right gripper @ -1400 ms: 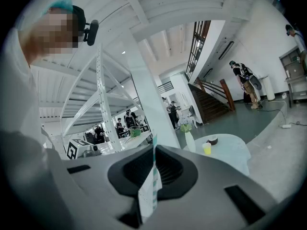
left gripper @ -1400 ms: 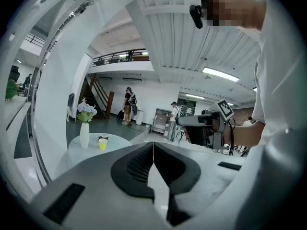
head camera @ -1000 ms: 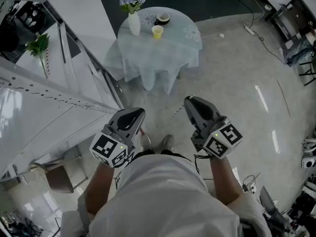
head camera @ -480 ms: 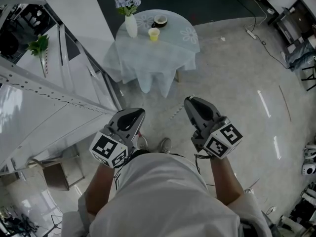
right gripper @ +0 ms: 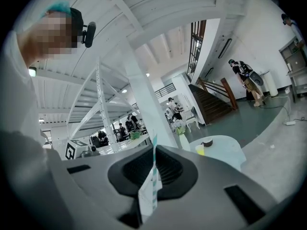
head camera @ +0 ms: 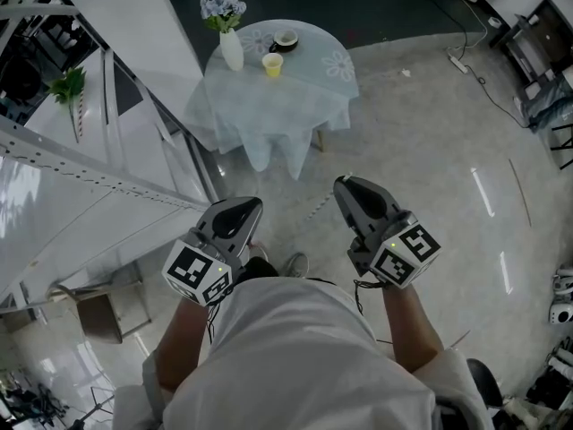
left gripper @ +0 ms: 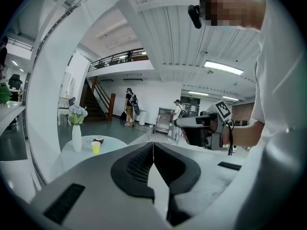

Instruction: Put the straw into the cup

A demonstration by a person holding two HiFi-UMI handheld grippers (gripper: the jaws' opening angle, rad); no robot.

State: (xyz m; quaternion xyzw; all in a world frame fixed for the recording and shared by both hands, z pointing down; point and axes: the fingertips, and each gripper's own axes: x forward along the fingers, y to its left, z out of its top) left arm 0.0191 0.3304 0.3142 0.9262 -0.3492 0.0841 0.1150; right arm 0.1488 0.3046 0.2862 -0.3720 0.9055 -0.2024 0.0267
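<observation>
Striped straw (right gripper: 153, 176) upright; yellow cup (head camera: 272, 64) upright on table (head camera: 304, 92).

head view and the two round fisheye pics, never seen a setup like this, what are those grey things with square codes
There is no robot here. A person holds a grasping tool in each hand; the cubes with square codes are part of the tools. The head view comes from a camera on the person's head, looking down at the left tool and right tool. The two round pictures come from cameras riding on each tool, looking along its jaws. The left tool is shut and empty. The right tool is shut on a thin striped straw. Some way ahead is a round table with a white cloth, bearing a yellow cup, a vase of flowers and a small dark bowl.
</observation>
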